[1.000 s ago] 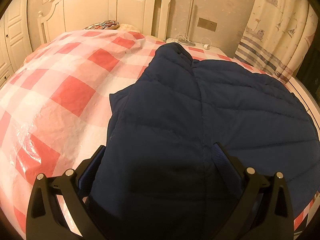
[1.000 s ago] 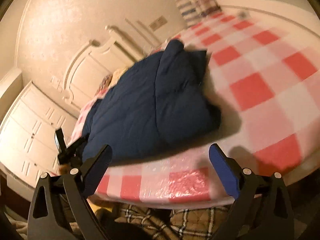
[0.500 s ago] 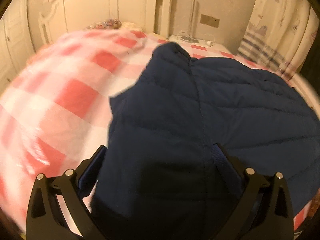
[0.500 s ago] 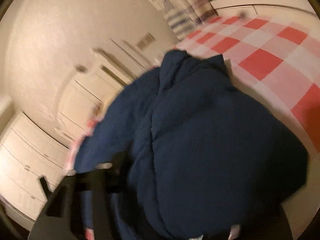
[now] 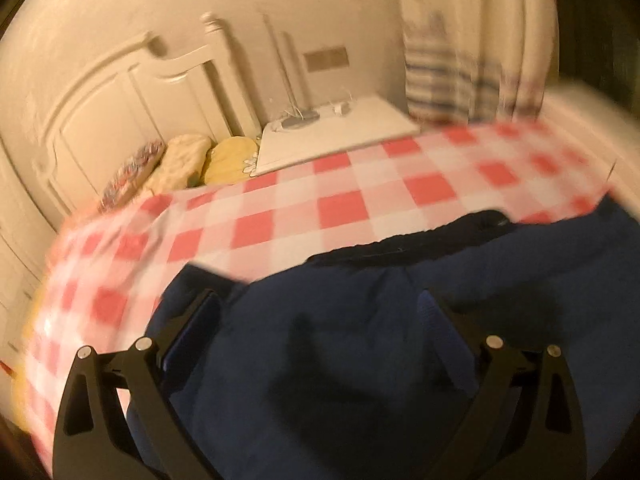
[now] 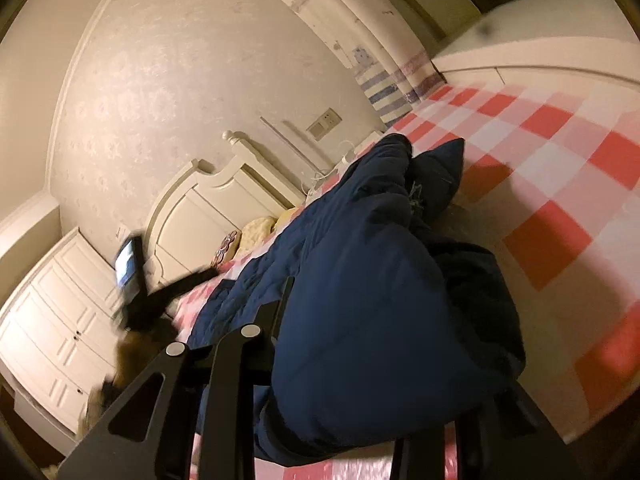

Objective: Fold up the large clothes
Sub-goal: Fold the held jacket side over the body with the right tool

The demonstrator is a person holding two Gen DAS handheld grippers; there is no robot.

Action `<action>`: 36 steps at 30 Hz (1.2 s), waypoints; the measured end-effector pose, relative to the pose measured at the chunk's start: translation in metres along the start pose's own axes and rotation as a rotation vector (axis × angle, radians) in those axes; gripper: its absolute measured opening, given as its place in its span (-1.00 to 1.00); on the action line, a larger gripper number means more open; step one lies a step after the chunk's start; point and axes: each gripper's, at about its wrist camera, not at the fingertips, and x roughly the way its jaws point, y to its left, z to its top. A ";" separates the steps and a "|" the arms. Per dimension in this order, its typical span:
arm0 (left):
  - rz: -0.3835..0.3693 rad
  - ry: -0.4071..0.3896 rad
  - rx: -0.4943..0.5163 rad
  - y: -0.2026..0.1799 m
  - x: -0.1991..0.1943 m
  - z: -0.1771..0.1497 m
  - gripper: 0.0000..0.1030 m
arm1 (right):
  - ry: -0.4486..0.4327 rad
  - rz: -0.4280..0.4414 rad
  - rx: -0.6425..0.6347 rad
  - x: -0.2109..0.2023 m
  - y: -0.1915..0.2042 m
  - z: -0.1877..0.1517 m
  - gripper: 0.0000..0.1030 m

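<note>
A navy quilted jacket (image 5: 360,340) lies on a bed with a red and white checked cover (image 5: 304,208). In the left wrist view my left gripper (image 5: 320,320) has its jaws wide apart over the jacket's near edge, with fabric bulging between them. In the right wrist view the jacket (image 6: 360,288) is bunched and folded over, and its bulk sits between the fingers of my right gripper (image 6: 384,360), hiding the fingertips. The left gripper and the hand holding it (image 6: 136,292) show blurred at the jacket's far end.
A white headboard (image 5: 132,108) and several pillows (image 5: 188,160) are at the head of the bed. A white nightstand (image 5: 336,132) with cables stands beside it, below a patterned curtain (image 5: 460,60). White cabinets (image 6: 52,340) line the wall.
The left gripper has swung and lifted, and the jacket's top edge now lies across its view. The right gripper has moved in from the bed's edge until jacket fabric fills its jaws.
</note>
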 end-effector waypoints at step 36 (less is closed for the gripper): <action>-0.025 -0.354 -0.556 0.322 -0.185 -0.215 0.89 | 0.245 -0.180 -1.417 0.220 0.326 -0.227 -0.31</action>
